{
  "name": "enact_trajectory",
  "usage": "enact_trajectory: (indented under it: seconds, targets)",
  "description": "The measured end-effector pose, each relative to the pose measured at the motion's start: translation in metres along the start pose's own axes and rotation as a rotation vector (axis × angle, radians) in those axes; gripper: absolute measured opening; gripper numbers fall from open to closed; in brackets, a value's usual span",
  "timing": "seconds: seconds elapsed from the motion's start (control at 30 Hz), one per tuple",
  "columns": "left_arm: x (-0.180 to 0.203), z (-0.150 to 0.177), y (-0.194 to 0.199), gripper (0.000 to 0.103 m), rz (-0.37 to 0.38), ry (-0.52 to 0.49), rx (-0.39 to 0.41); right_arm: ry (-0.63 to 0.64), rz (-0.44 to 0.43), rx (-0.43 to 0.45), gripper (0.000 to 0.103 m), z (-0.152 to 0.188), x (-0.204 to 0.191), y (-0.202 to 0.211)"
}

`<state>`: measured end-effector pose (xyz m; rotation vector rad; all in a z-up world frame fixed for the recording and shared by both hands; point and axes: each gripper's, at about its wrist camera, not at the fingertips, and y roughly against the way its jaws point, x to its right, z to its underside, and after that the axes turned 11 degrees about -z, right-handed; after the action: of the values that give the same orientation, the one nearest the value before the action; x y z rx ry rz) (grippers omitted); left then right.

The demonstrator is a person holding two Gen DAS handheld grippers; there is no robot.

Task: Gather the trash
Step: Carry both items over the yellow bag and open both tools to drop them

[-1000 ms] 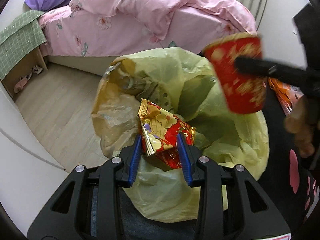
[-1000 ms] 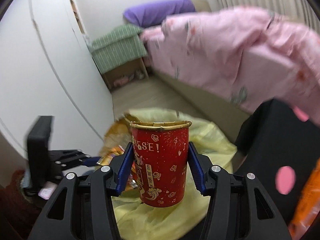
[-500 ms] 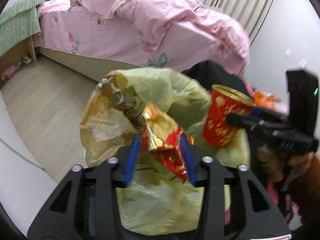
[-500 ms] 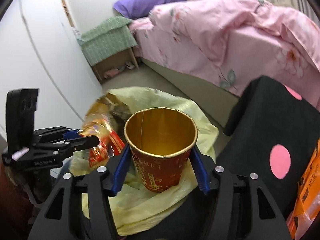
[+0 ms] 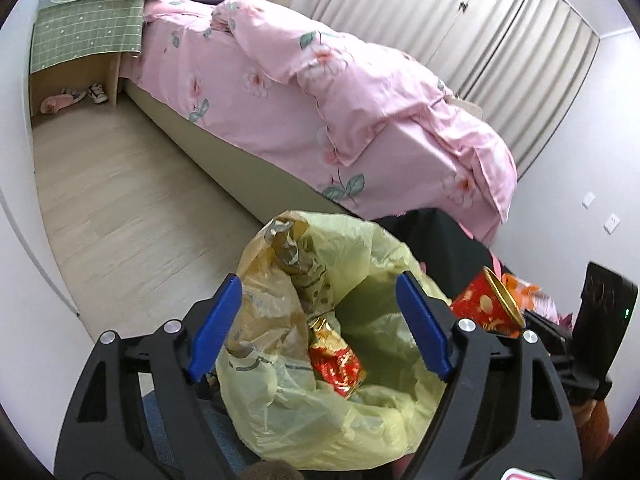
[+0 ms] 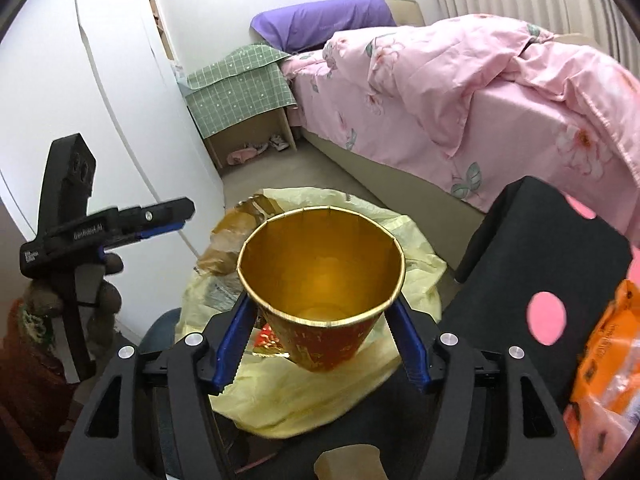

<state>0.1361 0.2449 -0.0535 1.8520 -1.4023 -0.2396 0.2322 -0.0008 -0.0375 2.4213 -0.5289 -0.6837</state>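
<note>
We find the left gripper [image 5: 320, 324] poised above the mouth of a yellow plastic trash bag [image 5: 360, 420], its blue fingers [image 5: 214, 328] spread wide with nothing between them. Inside the bag, directly below that gap, lies a crumpled red-and-gold foil wrapper [image 5: 336, 360], resting against the bag's inner wall beside some brownish translucent plastic [image 5: 264, 320] and a grey crinkled scrap [image 5: 288, 248] near the far rim. We note that the right gripper [image 6: 318, 344] is clamped on a red paper cup [image 6: 320, 276] with a gold interior; the blue pads press the cup's lower sides, and the cup is tilted so that its open mouth faces the right wrist camera. The cup hangs over the near edge of the same bag [image 6: 416, 264], above the bag opening, not touching it so far as we can tell. In the left wrist view the same cup [image 5: 486, 304] appears just to the right of the bag, lying nearly sideways in the other tool's grip. In the right wrist view the left gripper [image 6: 160, 220] shows at the left, held by a gloved hand [image 6: 104, 280]. The bag stands on a wooden floor [image 5: 132, 208] near a bed with a pink floral duvet [image 5: 320, 92]. A black cloth with pink dots [image 6: 548, 264] sits just right of the bag, and an orange package [image 6: 604, 360] lies at its far right edge.
</note>
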Motion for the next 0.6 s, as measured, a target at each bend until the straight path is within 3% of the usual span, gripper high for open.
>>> enact_trajectory:
  seconds: [0.07,0.17,0.27,0.4,0.5,0.6]
  targets:
    - [0.003,0.001,0.001,0.076,-0.001,-0.001,0.006,0.051,0.07,-0.026,0.062,-0.002,-0.006,-0.003]
    - [0.007,0.001,0.004,0.076,-0.001,0.005,0.009,0.114,0.031,-0.065,0.062,-0.005,-0.012,-0.021]
    - [0.009,-0.001,0.012,0.076,0.002,0.0,0.026,0.127,0.108,-0.125,0.062,-0.008,-0.009,-0.047]
    - [0.005,-0.002,0.022,0.076,-0.006,-0.017,0.044,0.094,0.121,-0.318,0.062,0.0,-0.003,-0.072]
    - [0.0,-0.002,0.02,0.077,-0.005,-0.003,0.042,0.165,0.14,-0.329,0.062,0.006,-0.014,-0.062]
    - [0.0,0.001,0.015,0.077,0.009,0.011,0.032,0.156,0.135,-0.327,0.062,0.011,-0.015,-0.047]
